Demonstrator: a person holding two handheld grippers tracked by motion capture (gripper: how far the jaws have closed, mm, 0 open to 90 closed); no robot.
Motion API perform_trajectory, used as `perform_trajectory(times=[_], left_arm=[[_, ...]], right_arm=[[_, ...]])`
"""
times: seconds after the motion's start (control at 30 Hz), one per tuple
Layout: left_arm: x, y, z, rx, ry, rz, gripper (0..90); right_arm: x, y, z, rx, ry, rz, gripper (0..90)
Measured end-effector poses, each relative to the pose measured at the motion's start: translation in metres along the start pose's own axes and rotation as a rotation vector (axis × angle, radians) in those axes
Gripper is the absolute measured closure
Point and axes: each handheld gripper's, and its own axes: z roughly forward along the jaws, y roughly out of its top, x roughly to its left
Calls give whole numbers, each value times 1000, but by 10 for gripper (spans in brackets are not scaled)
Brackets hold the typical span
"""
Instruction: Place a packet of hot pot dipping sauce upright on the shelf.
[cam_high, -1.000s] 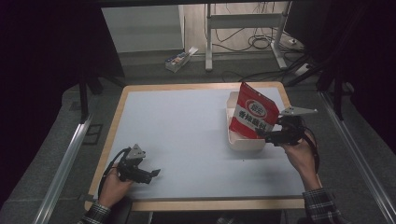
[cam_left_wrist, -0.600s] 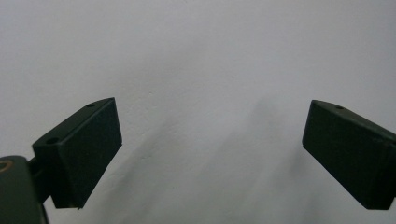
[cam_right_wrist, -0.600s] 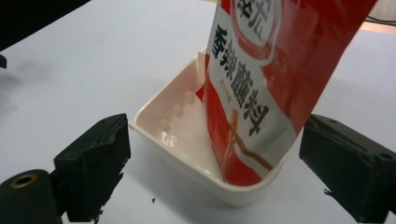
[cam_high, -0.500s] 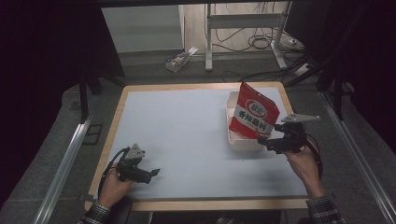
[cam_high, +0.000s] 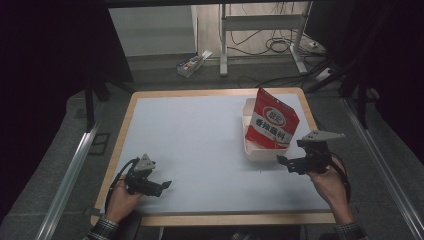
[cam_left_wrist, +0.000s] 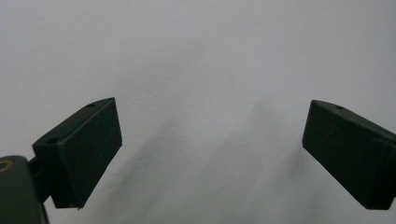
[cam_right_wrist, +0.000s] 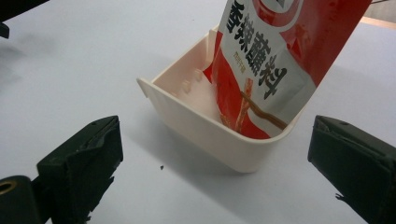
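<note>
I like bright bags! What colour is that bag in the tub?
Red and white bag, clearest in the right gripper view.

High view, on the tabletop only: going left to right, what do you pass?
Left gripper, held low over the bare white table → cream tray with the red-and-white snack pouch standing in it → right gripper, jaws open, just beside the tray's near right corner.
</note>
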Motion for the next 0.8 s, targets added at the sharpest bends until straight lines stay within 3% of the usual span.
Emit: perform_trajectory(times=[0.4,0.8], left_arm=[[-1,0,0,4,-3,7,46],[-1,0,1,5,-7,10,46]], right_arm=[[12,-13,-5,12,12,8,24],[23,-32,-4,60,0,-24,24]])
